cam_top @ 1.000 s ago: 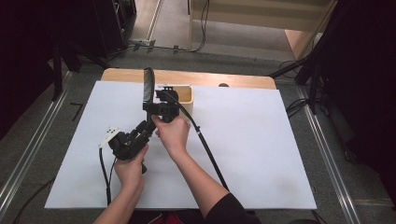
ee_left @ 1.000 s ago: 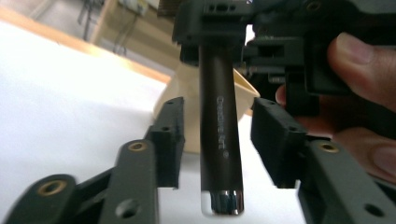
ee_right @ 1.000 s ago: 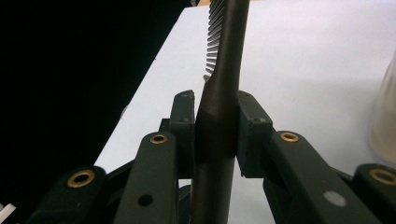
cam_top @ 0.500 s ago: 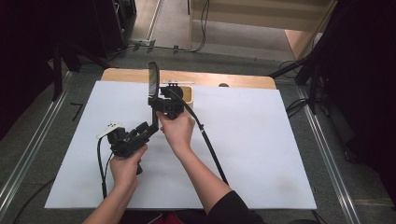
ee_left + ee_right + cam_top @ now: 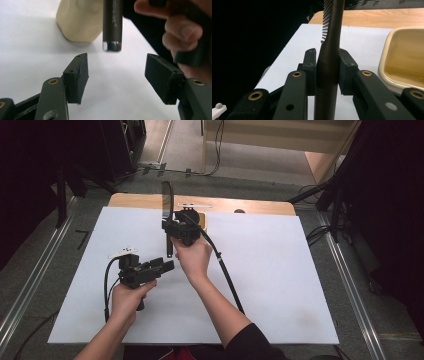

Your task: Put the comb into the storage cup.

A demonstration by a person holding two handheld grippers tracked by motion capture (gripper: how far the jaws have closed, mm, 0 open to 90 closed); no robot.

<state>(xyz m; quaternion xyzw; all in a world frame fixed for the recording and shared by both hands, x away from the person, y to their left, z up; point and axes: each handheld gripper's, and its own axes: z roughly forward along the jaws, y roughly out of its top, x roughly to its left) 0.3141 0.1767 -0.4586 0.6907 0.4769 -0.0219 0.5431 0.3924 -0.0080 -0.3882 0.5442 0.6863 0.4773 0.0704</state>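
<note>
The right hand-held gripper [image 5: 176,222] is clamped on the dark handle of a comb [image 5: 329,57], which stands nearly upright over the white sheet on the counter [image 5: 280,270]. In the right gripper view the two black pads press the handle from both sides, and the comb's teeth [image 5: 325,20] run up along its upper part, facing left in that view. In the high view the comb [image 5: 167,202] rises above the right hand [image 5: 192,257], its top end over the far edge of the white sheet, close to a cream-coloured tray [image 5: 202,220] that sits at the far side of the counter. The left hand-held gripper [image 5: 167,266] is held low and to the left of the right hand, pointing toward it; its jaws have just been opening and now stand wide apart with nothing pressed between them. In the left gripper view the comb's lower end [image 5: 111,46], capped with a shiny metal tip, hangs just beyond the gap between the pads, clear of both, with the cream tray [image 5: 80,22] behind it.
</note>
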